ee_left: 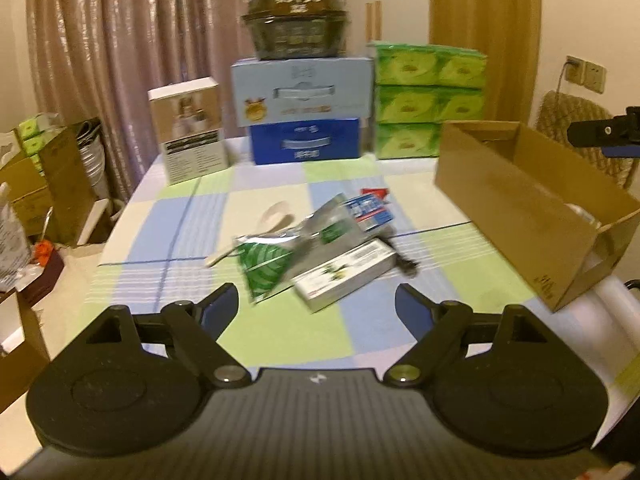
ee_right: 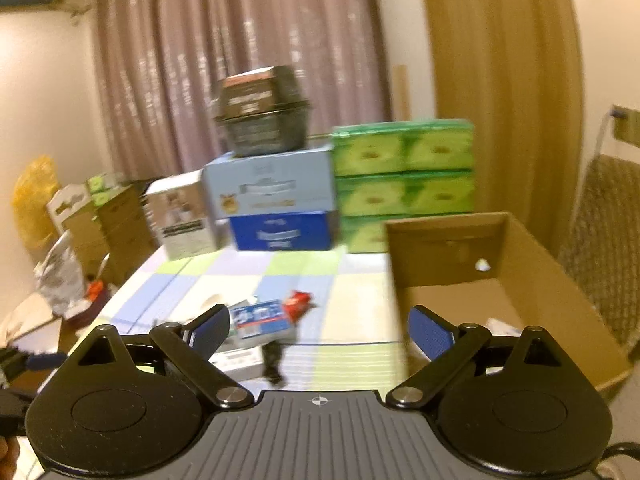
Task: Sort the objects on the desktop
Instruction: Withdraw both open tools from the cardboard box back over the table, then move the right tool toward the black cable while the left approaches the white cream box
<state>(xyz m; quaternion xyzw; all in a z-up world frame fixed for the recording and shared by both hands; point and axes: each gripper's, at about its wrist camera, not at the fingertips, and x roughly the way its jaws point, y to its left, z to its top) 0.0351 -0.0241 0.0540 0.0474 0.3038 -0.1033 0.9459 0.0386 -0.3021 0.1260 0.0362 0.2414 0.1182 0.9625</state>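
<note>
Two grippers (ee_left: 316, 304) (ee_right: 318, 330), seemingly empty

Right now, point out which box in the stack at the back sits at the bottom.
The dark blue box sits on the tablecloth. The light blue box rests on it and carries the black container.

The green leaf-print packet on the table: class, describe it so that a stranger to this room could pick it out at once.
Start at the checked tablecloth and find the small heap of things in its middle, left of the open cardboard box. The green leaf-print packet lies at the heap's near left corner, beside a white flat box. It alone is shiny foil with big green leaves.
</note>
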